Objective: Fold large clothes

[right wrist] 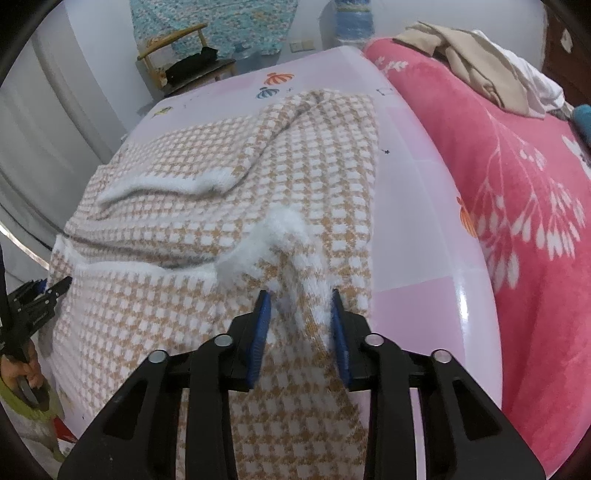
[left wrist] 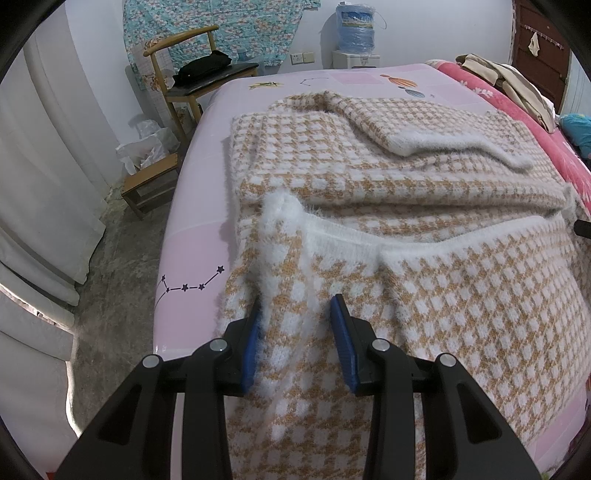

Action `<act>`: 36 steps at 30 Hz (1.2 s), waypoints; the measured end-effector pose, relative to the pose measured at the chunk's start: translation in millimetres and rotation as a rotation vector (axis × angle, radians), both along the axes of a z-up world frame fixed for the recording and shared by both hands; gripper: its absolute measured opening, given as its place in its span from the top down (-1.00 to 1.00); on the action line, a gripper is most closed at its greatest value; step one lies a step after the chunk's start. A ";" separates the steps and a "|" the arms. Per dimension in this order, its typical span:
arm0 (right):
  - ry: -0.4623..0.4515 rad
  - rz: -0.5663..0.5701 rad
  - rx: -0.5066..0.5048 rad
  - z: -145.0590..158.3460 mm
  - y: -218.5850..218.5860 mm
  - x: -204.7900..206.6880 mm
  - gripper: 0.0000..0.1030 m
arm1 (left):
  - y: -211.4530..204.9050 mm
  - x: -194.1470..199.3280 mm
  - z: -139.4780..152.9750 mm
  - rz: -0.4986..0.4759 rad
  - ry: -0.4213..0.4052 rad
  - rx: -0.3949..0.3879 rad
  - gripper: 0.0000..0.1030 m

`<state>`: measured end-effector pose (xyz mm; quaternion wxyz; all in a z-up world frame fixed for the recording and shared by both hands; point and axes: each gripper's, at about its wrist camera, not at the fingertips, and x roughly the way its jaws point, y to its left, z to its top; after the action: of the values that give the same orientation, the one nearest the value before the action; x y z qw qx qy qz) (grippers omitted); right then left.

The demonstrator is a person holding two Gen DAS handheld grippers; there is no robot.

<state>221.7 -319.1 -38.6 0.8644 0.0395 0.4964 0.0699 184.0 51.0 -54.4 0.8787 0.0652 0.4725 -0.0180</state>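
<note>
Gripping one checked sweater [left wrist: 388, 173] on the pink bed sheet [left wrist: 195, 251]: two grippers, left gripper [left wrist: 297, 325] and right gripper [right wrist: 300, 317], each pinching a bunched hem corner between blue pads. One wooden chair [left wrist: 192, 74], one water jug [left wrist: 354, 29] behind.
</note>
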 end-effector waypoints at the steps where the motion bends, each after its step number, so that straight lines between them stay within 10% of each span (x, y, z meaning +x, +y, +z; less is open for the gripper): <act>1: -0.004 0.002 -0.011 0.7 1.3 -1.2 0.56 | -0.1 0.0 0.0 0.000 0.000 0.000 0.32; 36: -0.034 -0.018 -0.143 -1.4 23.3 -11.6 0.71 | 0.1 -0.3 0.2 -0.002 -0.003 0.014 0.31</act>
<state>210.1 -295.8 -40.0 0.8738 -0.0190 0.4852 0.0273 183.7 51.1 -54.1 0.8789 0.0719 0.4713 -0.0155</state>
